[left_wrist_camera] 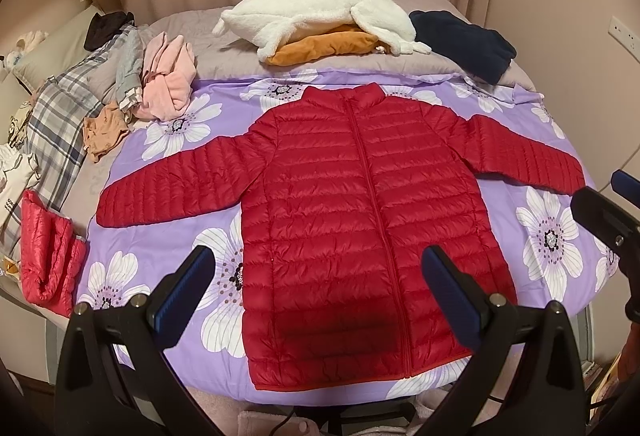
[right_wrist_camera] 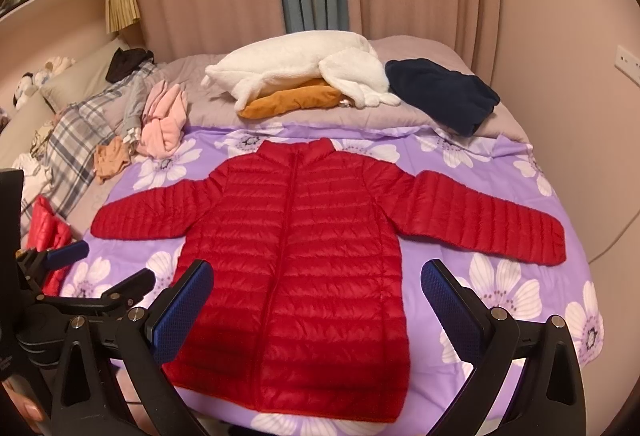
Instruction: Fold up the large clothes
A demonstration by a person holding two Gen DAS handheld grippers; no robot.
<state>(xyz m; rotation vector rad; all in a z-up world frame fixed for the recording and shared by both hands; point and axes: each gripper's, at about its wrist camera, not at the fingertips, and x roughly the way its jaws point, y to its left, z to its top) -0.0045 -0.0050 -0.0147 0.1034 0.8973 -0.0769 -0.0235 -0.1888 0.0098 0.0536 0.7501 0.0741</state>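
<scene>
Jacket: red quilted jacket (left_wrist_camera: pixel 352 204) is laid flat, front up and zipped, in the middle of the flowered sheet (left_wrist_camera: pixel 168 248), collar away from the cameras and hem at the near edge; it is judged to be spread this way so that every fold line can be reached.
Sleeves: both are stretched out sideways, the left sleeve (left_wrist_camera: pixel 176 188) and the right sleeve (left_wrist_camera: pixel 528 152) lying flat on the sheet, apart from the body, so each can be turned in over the chest.
Fold state: no fold is seen yet; the task is judged to be at its start.
Left gripper: the left gripper (left_wrist_camera: pixel 320 300) is held above the hem with its jaws spread wide and nothing between them.
Right gripper: the right gripper (right_wrist_camera: pixel 320 308) is likewise held over the lower body, jaws spread and empty; a sleeve or hem corner is judged the likely first grasp.
Sheet: the bed (left_wrist_camera: pixel 224 56) is covered by it only at the near half, giving a smooth work surface.
Surroundings: a white fleece (left_wrist_camera: pixel 320 12) on an orange cloth (left_wrist_camera: pixel 328 46), a navy garment (left_wrist_camera: pixel 464 44), a pink garment (left_wrist_camera: pixel 168 84) and a smaller red quilted piece (left_wrist_camera: pixel 48 256) are kept off the sheet or at its edge, well apart from the jacket's body.
</scene>
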